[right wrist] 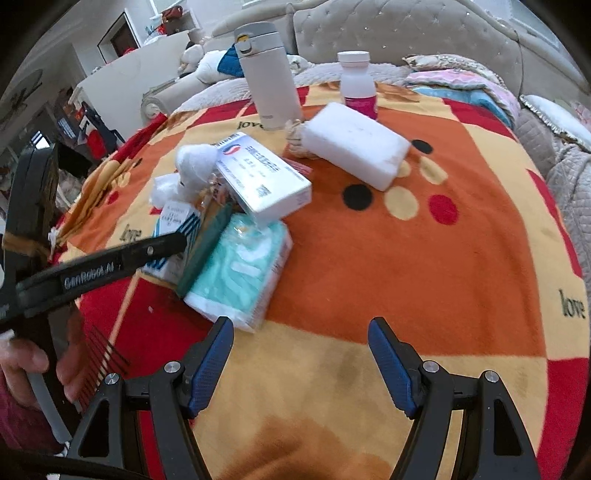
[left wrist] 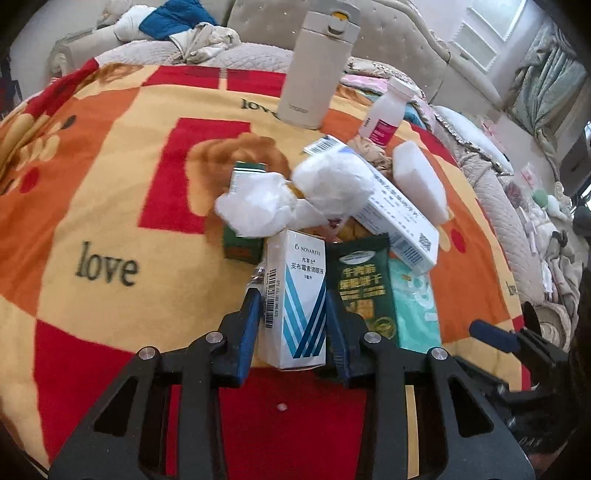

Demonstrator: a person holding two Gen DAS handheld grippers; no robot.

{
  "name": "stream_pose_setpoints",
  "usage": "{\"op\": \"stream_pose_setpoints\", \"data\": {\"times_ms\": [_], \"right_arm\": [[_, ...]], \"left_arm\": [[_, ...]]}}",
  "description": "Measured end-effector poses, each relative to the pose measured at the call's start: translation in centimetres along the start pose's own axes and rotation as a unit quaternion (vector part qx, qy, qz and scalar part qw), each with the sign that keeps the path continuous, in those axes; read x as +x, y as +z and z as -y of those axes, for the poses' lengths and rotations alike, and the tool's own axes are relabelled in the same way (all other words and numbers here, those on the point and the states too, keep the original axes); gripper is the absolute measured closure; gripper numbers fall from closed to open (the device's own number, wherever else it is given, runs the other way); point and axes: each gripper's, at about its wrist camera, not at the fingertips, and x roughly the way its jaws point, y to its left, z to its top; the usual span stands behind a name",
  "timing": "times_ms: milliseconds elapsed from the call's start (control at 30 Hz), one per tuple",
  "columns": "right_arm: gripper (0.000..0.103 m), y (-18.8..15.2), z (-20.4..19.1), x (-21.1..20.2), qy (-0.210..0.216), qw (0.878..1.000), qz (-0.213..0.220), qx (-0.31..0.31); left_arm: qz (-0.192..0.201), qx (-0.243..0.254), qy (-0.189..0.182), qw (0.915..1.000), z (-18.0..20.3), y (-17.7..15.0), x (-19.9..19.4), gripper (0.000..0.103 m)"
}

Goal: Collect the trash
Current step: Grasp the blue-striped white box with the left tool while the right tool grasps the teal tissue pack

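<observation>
A pile of trash lies on the patterned "love" blanket (left wrist: 110,206). My left gripper (left wrist: 291,293) is shut on an upright white and blue eye-drop box (left wrist: 295,295), with a blue pad pressing on each side. Behind the box are crumpled tissues (left wrist: 258,206), a small green box (left wrist: 240,247) and a long white medicine box (left wrist: 399,218). A dark green snack packet (left wrist: 364,284) and a teal tissue pack (left wrist: 415,302) lie to its right. My right gripper (right wrist: 300,321) is open over bare blanket, just in front of the tissue pack (right wrist: 240,273).
A beige thermos (right wrist: 269,74), a white pill bottle with a pink label (right wrist: 356,81) and a white foam block (right wrist: 354,144) stand behind the pile. A tufted headboard (right wrist: 406,26) and bedding lie beyond. A person's hand (right wrist: 22,365) holds the left gripper's handle.
</observation>
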Motion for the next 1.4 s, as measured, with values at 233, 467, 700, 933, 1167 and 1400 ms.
{"op": "stream_pose_setpoints", "data": {"times_ms": [233, 467, 700, 933, 1167, 1400], "right_arm": [[0.030, 2.0, -2.5, 2.9, -0.005, 1.000, -0.008, -0.013], [0.038, 3.4, -4.1, 5.2, -0.023, 0.999, -0.014, -0.033], [0.062, 2.3, -2.9, 3.6, -0.016, 0.999, -0.006, -0.041], [0.063, -0.6, 0.4, 0.9, -0.018, 0.999, -0.023, -0.019], [0.063, -1.8, 0.4, -0.4, -0.006, 1.000, 0.001, -0.015], [0.063, -2.8, 1.0, -3.1, 0.004, 1.000, 0.020, -0.001]], "left_arm": [[0.002, -0.017, 0.013, 0.9998, -2.5, -0.7, -1.5, 0.070], [-0.005, -0.029, 0.007, 0.9995, -3.4, -1.6, -1.5, 0.070], [-0.014, -0.031, 0.015, 0.9993, -2.8, -1.7, -0.5, 0.070], [-0.013, -0.034, 0.002, 0.9993, -2.6, -2.4, -1.1, 0.075], [-0.001, -0.028, -0.008, 0.9996, -1.3, -3.3, -2.8, 0.076], [-0.002, 0.012, -0.025, 0.9996, 3.2, -5.0, -3.8, 0.075]]}}
